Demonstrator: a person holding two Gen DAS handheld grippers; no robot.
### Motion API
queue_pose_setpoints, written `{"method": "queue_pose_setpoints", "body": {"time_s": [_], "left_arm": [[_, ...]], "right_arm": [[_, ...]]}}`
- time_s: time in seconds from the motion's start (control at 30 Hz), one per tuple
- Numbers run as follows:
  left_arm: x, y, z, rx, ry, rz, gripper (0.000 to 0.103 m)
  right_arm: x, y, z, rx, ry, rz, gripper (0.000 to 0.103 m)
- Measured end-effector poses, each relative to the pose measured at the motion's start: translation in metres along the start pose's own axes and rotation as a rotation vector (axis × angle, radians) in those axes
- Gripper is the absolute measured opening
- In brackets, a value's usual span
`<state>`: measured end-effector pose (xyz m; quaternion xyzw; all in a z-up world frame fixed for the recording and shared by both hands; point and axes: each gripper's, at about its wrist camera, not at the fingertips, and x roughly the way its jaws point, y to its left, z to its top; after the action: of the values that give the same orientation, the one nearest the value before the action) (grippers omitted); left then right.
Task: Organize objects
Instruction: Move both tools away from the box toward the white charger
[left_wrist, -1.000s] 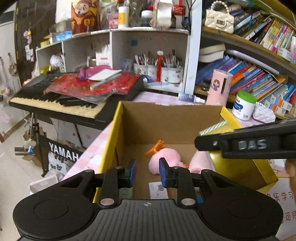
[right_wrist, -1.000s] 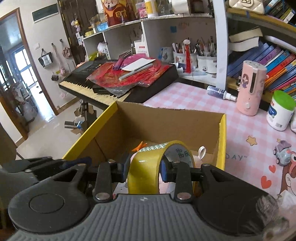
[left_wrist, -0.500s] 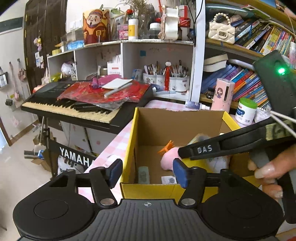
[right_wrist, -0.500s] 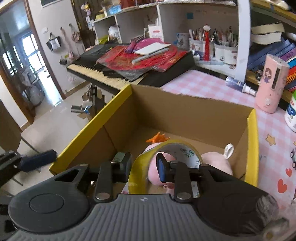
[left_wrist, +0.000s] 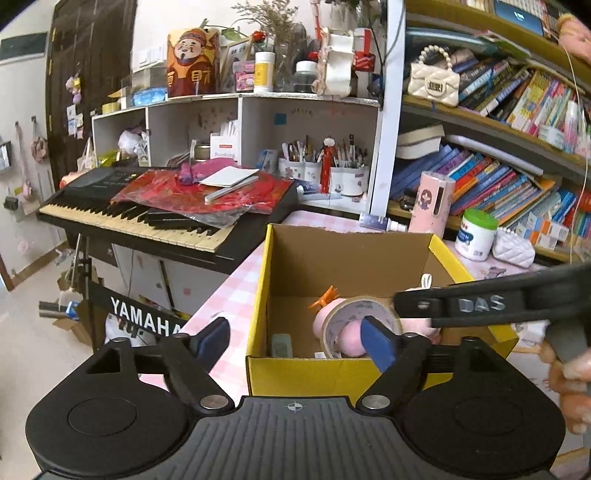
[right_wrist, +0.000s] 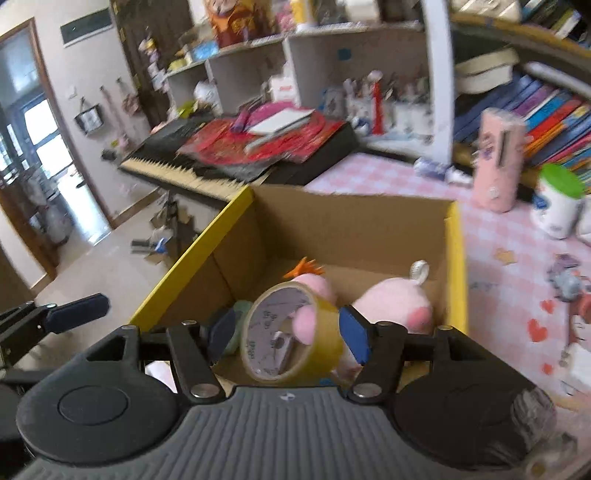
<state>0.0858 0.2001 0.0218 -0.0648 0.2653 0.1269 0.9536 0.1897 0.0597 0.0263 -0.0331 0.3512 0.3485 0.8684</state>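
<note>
A yellow-edged cardboard box (left_wrist: 347, 373) stands on the pink checked table. Inside lie a pink plush toy (right_wrist: 395, 302) and a roll of yellow tape (right_wrist: 295, 332), which leans on the plush; the tape also shows in the left wrist view (left_wrist: 354, 321). My right gripper (right_wrist: 288, 336) is open, its fingers apart on either side of the tape and not pressing it. My left gripper (left_wrist: 295, 343) is open and empty in front of the box's near wall. The right gripper's arm (left_wrist: 480, 304) reaches over the box from the right.
A Yamaha keyboard (left_wrist: 147, 214) with red papers stands left of the table. Behind the box are a pink dispenser (left_wrist: 432, 203), a green-lidded jar (left_wrist: 476, 234), pen cups (left_wrist: 325, 173) and bookshelves (left_wrist: 517, 177). A small green item (left_wrist: 281, 345) lies in the box.
My right gripper lowered the tape into the box and opened, letting it go onto the plush. My left gripper opened wide and drew back from inside the box to its front.
</note>
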Motion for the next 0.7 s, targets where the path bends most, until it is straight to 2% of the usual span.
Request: {"method": "queue_pose_setpoints", "body": {"time_s": [0.13,0.33,0.5,0.7], "left_arm": [[-0.012,0.008,-0.001,-0.036,-0.015,-0.019,0.083],[-0.028,0.012,-0.011,-0.012,-0.024,-0.020,0.086],[-0.038,0.016,-0.026,0.009,0.011,-0.053,0.086],[-0.045,0.020,-0.040,0.058,0.062,-0.081,0.086]], "right_arm": [[-0.027,0.005,-0.010,-0.010,-0.085,-0.091,0.060],[-0.061,0.023,-0.034,-0.083,-0.186,-0.238,0.060],[-0.071,0.041,-0.062,-0.117,-0.169,-0.302,0.061],[-0.078,0.056,-0.097,-0.062,-0.108,-0.342,0.062]]}}
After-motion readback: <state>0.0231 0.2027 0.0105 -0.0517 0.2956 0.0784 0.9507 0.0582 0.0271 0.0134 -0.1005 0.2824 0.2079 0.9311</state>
